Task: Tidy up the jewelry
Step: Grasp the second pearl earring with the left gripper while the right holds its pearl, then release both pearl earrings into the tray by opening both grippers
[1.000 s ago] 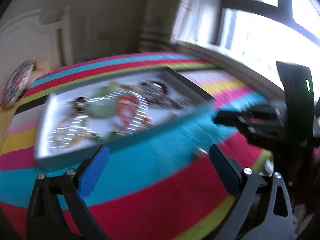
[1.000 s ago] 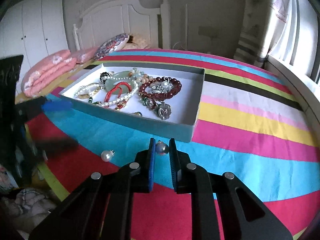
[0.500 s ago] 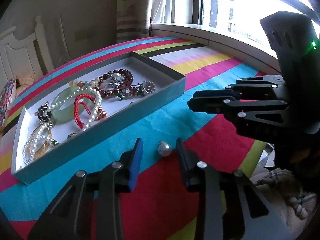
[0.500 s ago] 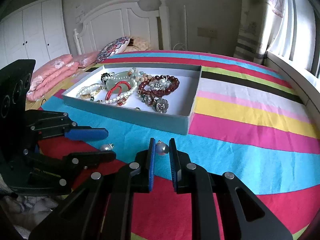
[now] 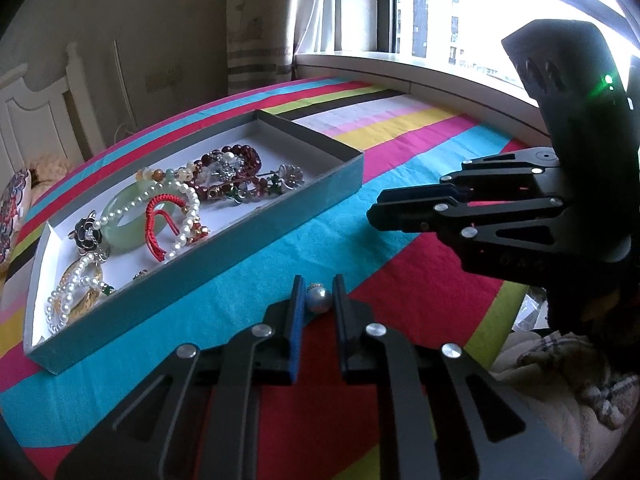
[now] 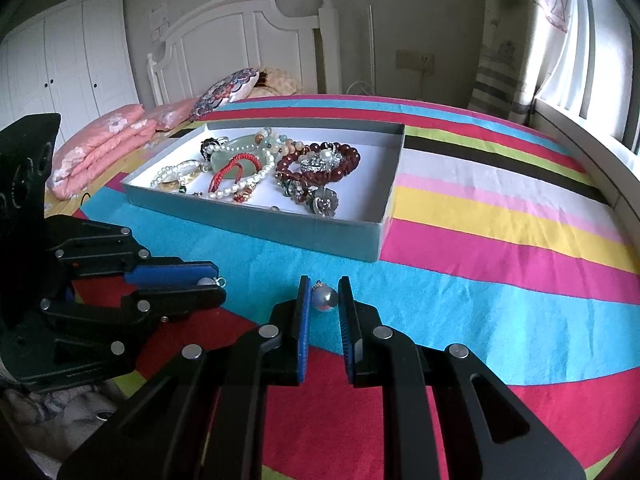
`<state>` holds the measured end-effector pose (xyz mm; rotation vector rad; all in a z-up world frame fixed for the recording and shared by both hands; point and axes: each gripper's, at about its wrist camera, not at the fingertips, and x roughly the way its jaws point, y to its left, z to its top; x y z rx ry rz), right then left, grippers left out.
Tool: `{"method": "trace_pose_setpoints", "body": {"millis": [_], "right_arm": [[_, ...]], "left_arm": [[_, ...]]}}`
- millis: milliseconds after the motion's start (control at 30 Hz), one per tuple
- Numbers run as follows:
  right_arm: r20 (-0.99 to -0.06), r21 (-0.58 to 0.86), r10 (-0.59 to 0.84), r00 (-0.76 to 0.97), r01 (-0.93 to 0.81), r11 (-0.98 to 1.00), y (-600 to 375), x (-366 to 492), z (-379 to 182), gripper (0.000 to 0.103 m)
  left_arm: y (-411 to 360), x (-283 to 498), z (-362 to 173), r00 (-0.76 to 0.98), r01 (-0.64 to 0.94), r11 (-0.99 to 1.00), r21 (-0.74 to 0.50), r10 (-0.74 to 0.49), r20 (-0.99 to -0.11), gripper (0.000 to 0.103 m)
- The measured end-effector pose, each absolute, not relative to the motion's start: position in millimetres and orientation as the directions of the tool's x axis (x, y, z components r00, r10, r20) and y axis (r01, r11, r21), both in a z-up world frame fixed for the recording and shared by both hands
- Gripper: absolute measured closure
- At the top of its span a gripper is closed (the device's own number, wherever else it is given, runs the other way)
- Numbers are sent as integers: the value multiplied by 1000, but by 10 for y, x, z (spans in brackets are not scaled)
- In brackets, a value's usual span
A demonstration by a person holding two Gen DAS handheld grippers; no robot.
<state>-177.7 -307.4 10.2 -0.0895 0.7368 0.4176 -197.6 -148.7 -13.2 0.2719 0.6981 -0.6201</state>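
A shallow grey-blue box (image 5: 280, 220) (image 6: 372, 236) on the striped bedspread holds bracelets, pearl strands, a green bangle (image 5: 124, 220) and brooches. My left gripper (image 5: 318, 300) has closed around a white pearl earring (image 5: 319, 300), its jaws touching the pearl on both sides; it also shows in the right wrist view (image 6: 208, 288). My right gripper (image 6: 323, 300) is shut on a grey pearl earring (image 6: 324, 298). In the left wrist view the right gripper (image 5: 384, 210) hovers right of the box.
The striped bedspread (image 6: 500, 240) covers the bed. Pink pillows (image 6: 104, 144) and a white headboard (image 6: 240, 48) stand behind the box. A window sill (image 5: 420, 68) runs along the right side. Crumpled fabric (image 5: 560, 376) lies beyond the bed's edge.
My left gripper swung in toward the white pearl earring and its jaws closed from wide open onto the pearl. My right gripper kept holding the grey pearl earring, nearly still.
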Motion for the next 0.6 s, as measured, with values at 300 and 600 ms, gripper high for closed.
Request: {"method": "trace_pose_setpoints", "body": {"millis": [300,600], "right_arm": [[-602,37,376,704,-446,894,-2901,-1779,361,87],[-606,47,379,700,-445,895,-2665,-1389,428,87]], "left_arm": [[-1281,-1859,126,683,539,842,-6,-442,-581,90],[-1215,-1330,260,677,482,872,-87,-434,-594,90]]}}
